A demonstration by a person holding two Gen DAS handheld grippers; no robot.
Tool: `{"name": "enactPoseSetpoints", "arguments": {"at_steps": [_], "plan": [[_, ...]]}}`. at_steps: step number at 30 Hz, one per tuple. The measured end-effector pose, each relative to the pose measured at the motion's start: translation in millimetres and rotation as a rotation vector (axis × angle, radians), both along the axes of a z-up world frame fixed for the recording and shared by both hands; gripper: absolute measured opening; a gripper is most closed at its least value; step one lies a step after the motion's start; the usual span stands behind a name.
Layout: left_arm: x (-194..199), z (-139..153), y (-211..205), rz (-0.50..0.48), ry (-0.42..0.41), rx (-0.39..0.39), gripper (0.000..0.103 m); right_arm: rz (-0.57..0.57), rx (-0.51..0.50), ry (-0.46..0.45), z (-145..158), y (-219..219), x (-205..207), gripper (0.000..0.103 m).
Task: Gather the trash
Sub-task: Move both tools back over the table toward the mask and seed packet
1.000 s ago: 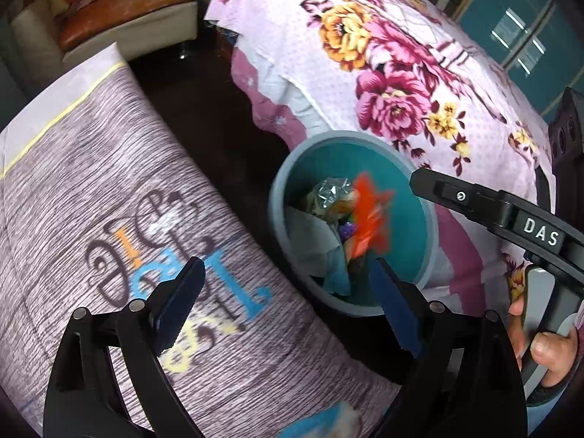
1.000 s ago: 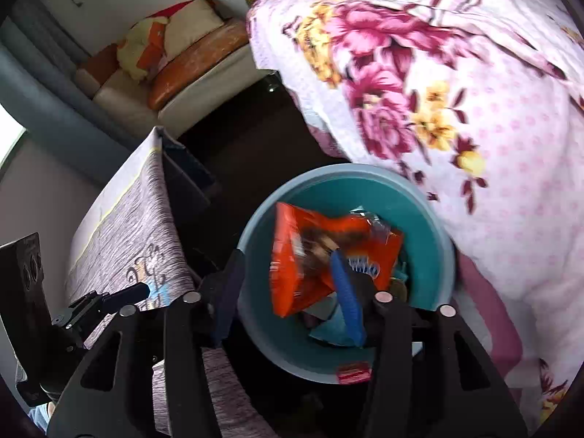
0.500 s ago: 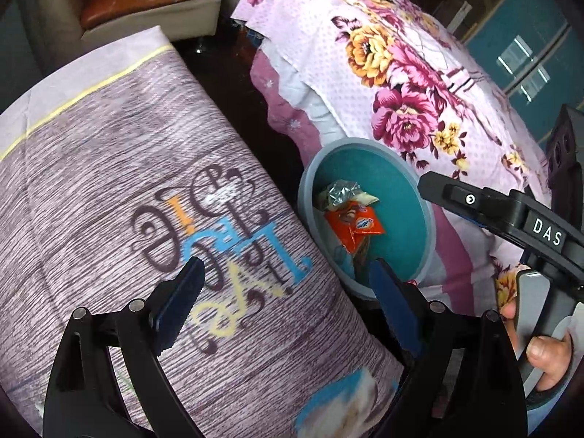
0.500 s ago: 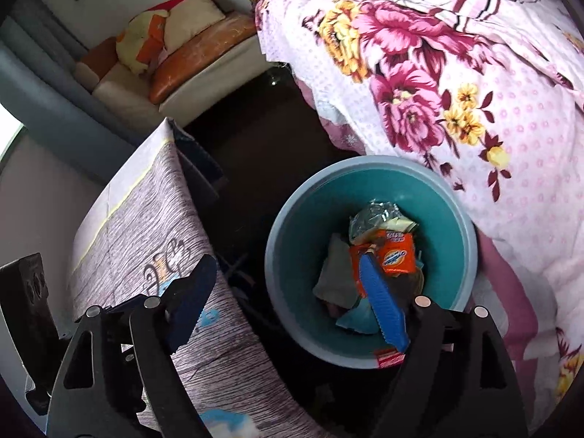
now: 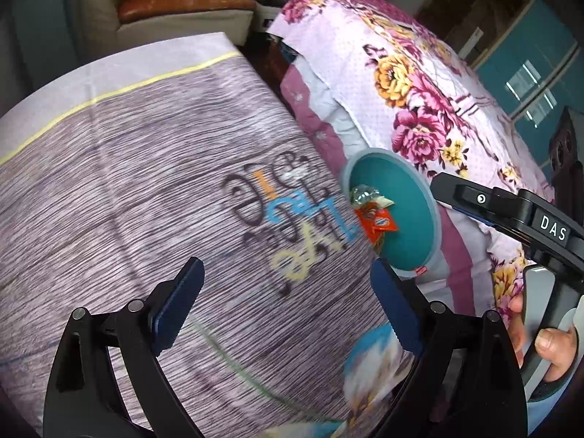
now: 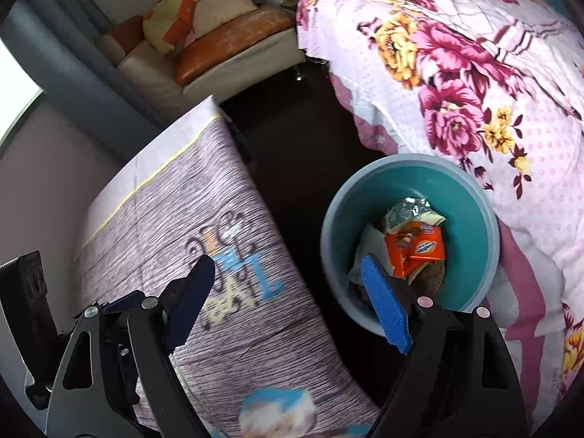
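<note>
The orange wrapper (image 6: 416, 250) is seen inside the bin (image 6: 471, 189), lower right; both the right gripper (image 6: 292, 299) and left gripper (image 5: 284, 303) are spread wide and empty. More trash must be sought on the worktop (image 6: 175, 219).

Both tools (image 5: 284, 310) (image 6: 288, 303) apparently open, empty.

Teal bin (image 6: 471, 219), orange wrapper (image 6: 419, 248), floral pink bedspread (image 6: 511, 91).
</note>
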State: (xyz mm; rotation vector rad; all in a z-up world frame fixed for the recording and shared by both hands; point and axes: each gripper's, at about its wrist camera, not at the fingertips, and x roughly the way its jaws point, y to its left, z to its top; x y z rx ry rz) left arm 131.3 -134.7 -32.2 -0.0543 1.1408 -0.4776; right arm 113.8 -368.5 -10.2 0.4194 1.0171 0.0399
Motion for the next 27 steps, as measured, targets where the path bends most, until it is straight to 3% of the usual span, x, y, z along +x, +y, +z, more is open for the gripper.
{"name": "enactPoseSetpoints", "arguments": {"at_steps": [21,27], "plan": [[-81,6,185,0.214,-0.005,0.053,0.094,0.276,-0.029,0.032,12,144,-34,0.079],[-117,1,237,0.282,0.015,0.080,0.094,0.385,-0.001,0.092,-2,193,-42,0.079]]}}
